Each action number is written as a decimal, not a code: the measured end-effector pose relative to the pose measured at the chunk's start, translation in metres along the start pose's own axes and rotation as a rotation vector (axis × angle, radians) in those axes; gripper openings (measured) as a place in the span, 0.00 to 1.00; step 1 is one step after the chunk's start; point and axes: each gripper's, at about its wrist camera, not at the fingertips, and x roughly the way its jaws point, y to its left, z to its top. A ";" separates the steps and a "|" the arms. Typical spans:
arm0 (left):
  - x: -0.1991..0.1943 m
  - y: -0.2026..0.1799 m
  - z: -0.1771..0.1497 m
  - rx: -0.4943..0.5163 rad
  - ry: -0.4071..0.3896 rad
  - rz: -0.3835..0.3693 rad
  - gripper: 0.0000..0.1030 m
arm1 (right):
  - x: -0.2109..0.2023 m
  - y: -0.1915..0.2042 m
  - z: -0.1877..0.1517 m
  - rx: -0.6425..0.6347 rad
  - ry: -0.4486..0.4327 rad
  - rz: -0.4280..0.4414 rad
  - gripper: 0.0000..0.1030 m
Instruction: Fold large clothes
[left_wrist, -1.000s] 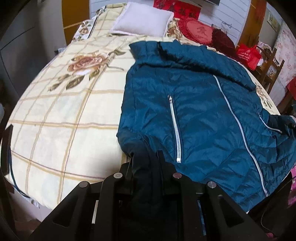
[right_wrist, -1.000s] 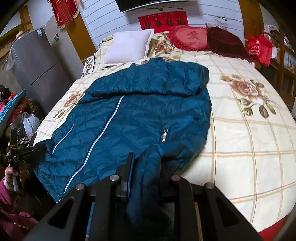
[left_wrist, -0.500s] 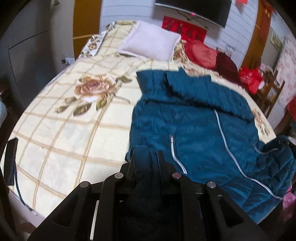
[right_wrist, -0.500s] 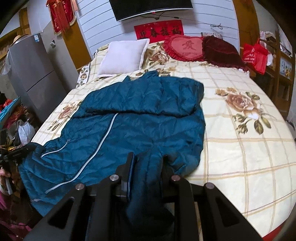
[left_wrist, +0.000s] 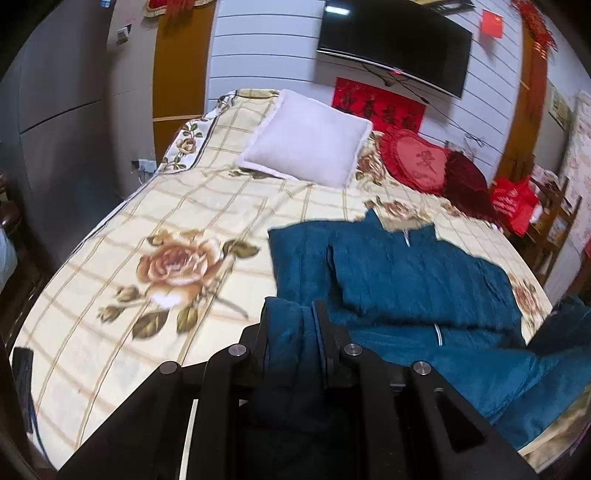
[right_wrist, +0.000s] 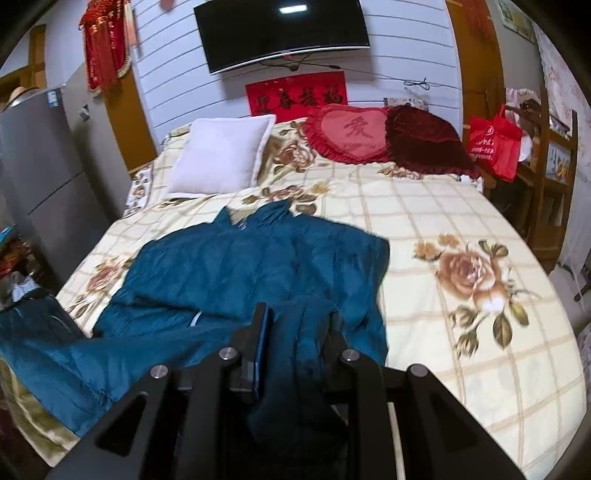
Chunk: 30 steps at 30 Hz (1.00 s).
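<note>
A large teal padded jacket (left_wrist: 413, 273) with silver zips lies on the bed, its collar toward the pillows. My left gripper (left_wrist: 291, 314) is shut on a bunched fold of the jacket's hem, lifted off the bedspread. In the right wrist view the same jacket (right_wrist: 258, 266) spreads to the left, and my right gripper (right_wrist: 297, 314) is shut on another fold of its hem, also raised. The lower part of the jacket hangs doubled over toward the collar between the two grips. Cloth fills the gap between each pair of fingers.
The bed carries a cream checked bedspread (left_wrist: 177, 229) with rose prints. A white pillow (left_wrist: 306, 147), a red heart cushion (right_wrist: 351, 133) and a dark red cushion (right_wrist: 424, 140) lie at the head. A grey fridge (right_wrist: 33, 166) stands left, a red bag (right_wrist: 495, 144) and wooden shelf right.
Both grippers have risen and moved toward the head of the bed, carrying the jacket's hem. The flat-lying jacket is now doubled over, hiding most of the front zip.
</note>
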 end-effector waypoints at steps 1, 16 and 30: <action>0.009 -0.002 0.008 -0.004 -0.003 0.011 0.27 | 0.006 -0.001 0.006 0.005 0.002 -0.007 0.20; 0.182 -0.009 0.079 -0.072 0.059 0.185 0.27 | 0.160 -0.030 0.098 0.113 0.033 -0.133 0.21; 0.146 0.037 0.080 -0.258 0.005 -0.120 0.56 | 0.257 -0.053 0.082 0.283 0.075 -0.129 0.27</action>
